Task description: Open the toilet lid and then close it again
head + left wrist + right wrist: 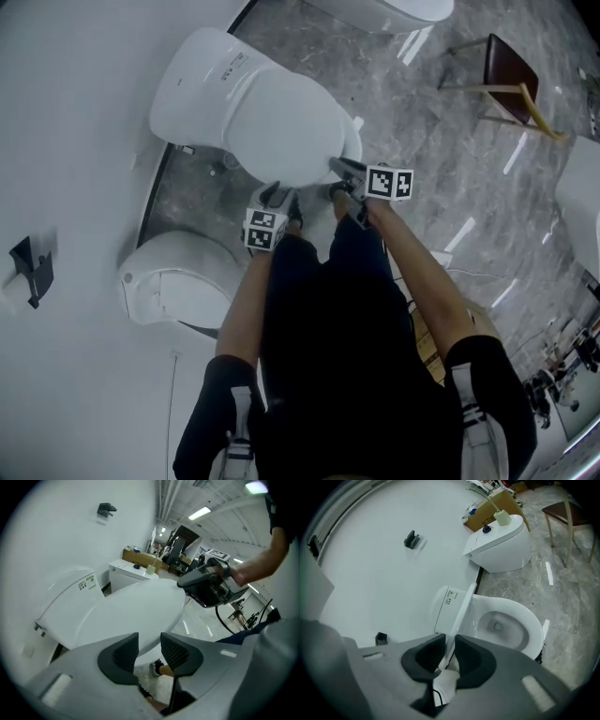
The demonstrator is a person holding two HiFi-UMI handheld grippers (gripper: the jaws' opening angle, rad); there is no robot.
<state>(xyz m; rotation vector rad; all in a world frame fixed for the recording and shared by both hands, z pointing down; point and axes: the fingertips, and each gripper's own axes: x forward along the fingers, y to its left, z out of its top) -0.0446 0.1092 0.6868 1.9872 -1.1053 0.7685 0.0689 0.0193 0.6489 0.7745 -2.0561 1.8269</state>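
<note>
The white toilet lid [281, 122] stands partly raised over its bowl [506, 625], hinged at the back unit [202, 70] by the wall. My right gripper [336, 173] holds the lid's front right rim; in the right gripper view the lid's thin edge [461, 609] runs between the pads, and my right gripper [450, 646] is shut on it. My left gripper [279, 195] sits at the lid's front rim. In the left gripper view my left gripper [150, 644] has a plain gap between its pads, and the broad lid [131, 606] lies just beyond them. The right gripper [180, 584] shows at the lid's far side.
A second toilet [173, 277] stands close on the left, and a third toilet [394, 11] at the top. A wooden chair [506, 75] is on the marble floor to the right. A black hook [33, 267] hangs on the white wall. The person's legs fill the foreground.
</note>
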